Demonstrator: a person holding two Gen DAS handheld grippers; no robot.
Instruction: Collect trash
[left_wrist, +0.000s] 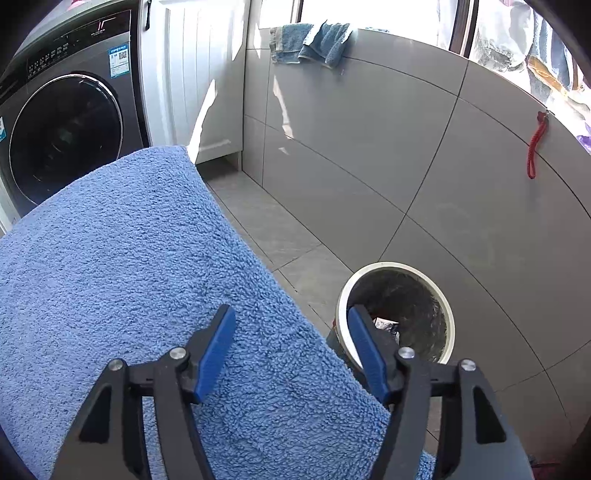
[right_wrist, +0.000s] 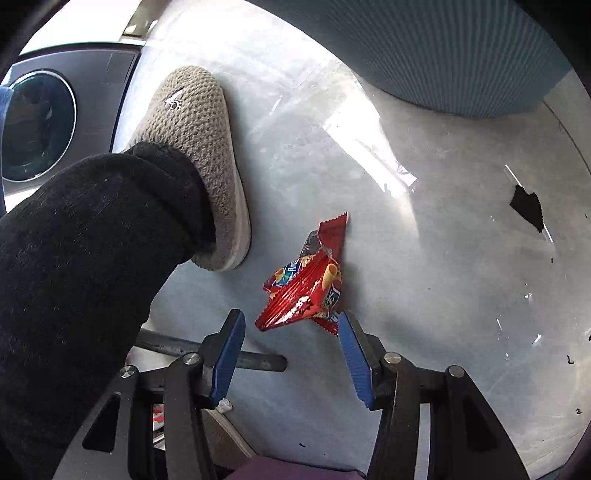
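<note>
A crumpled red snack wrapper (right_wrist: 308, 284) lies on the pale floor in the right wrist view. My right gripper (right_wrist: 291, 325) is open just short of it, jaws apart on either side of the wrapper's near end, not touching it. In the left wrist view a round bin with a white rim (left_wrist: 397, 314) stands on the grey tiles and holds some trash at its bottom. My left gripper (left_wrist: 291, 321) is open and empty, hanging above the edge of a blue fluffy towel (left_wrist: 129, 266), its right finger in front of the bin's rim.
A person's leg in a black sock (right_wrist: 85, 266) and a grey slipper (right_wrist: 199, 147) stand just left of the wrapper. A dark scrap (right_wrist: 528, 206) lies on the floor to the right. A washing machine (left_wrist: 62, 122) stands at the left, and a tiled wall (left_wrist: 406, 147) behind the bin.
</note>
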